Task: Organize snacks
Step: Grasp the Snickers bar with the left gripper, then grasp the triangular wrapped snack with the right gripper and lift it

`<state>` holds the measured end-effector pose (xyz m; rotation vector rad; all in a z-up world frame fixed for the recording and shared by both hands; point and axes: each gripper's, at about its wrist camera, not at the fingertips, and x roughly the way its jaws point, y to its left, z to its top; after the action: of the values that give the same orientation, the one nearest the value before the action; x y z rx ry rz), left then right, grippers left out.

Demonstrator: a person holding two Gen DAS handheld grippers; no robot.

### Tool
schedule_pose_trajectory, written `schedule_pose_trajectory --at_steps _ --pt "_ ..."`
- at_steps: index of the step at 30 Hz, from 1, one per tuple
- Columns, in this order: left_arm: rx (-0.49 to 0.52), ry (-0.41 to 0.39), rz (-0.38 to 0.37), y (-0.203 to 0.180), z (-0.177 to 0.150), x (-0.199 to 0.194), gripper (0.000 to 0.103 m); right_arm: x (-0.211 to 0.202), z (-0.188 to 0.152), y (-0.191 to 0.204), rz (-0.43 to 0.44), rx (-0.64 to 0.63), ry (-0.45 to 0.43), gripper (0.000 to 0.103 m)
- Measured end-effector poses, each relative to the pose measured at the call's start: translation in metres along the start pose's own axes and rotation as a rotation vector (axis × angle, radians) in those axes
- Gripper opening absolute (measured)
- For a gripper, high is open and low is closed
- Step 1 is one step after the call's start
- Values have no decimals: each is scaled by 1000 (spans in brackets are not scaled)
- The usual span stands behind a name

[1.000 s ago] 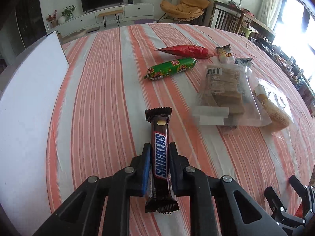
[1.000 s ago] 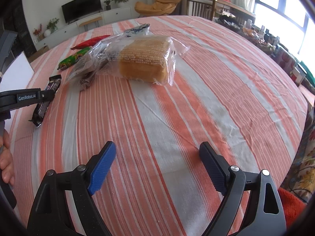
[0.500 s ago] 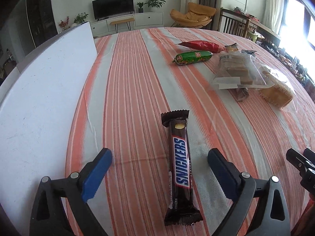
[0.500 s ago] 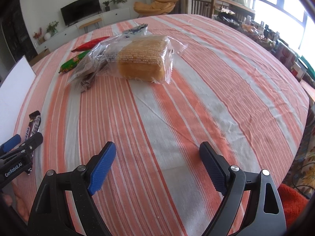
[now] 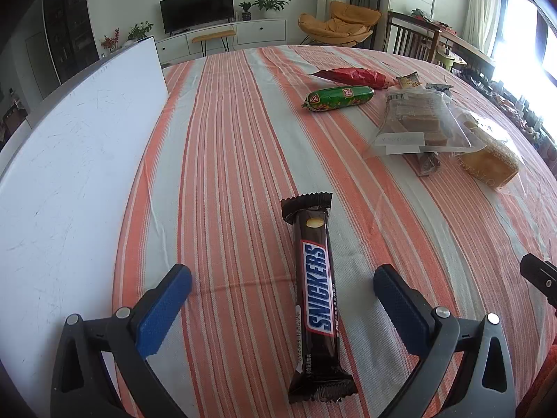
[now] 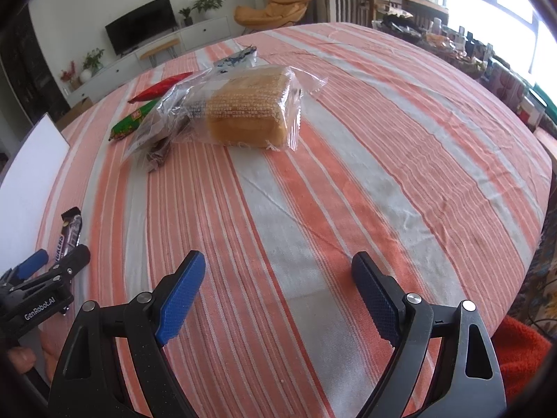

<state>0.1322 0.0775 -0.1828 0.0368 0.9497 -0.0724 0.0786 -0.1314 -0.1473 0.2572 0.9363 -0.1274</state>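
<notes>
Snickers bar (image 5: 315, 296) lies loose on the striped cloth (image 5: 226, 160) between the left gripper's (image 5: 282, 299) wide-open, just-spread jaws — untouched. Right gripper (image 6: 275, 292) gapes empty; bagged bread (image 6: 249, 113) lies well ahead.

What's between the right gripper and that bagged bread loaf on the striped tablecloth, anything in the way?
Nothing visible. The right gripper stands open over bare striped tablecloth, and only empty cloth lies between it and the bagged bread loaf. The other snacks sit to the loaf's left, off that path.
</notes>
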Motion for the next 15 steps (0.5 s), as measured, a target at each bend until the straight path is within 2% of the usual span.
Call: schedule_pose_trajectory --at_steps 2,5,9,11,15 --pt "0 0 0 0 0 0 103 -18 7 -15 70 74 -73 88" --pt "0 0 0 0 0 0 103 -33 38 -27 74 56 -174 88" --pt "0 0 0 0 0 0 103 -24 109 -34 83 -33 -166 88" --pt "0 0 0 0 0 0 103 -9 147 -38 124 -25 -119 88" --pt "0 0 0 0 0 0 103 42 206 -28 250 49 60 88"
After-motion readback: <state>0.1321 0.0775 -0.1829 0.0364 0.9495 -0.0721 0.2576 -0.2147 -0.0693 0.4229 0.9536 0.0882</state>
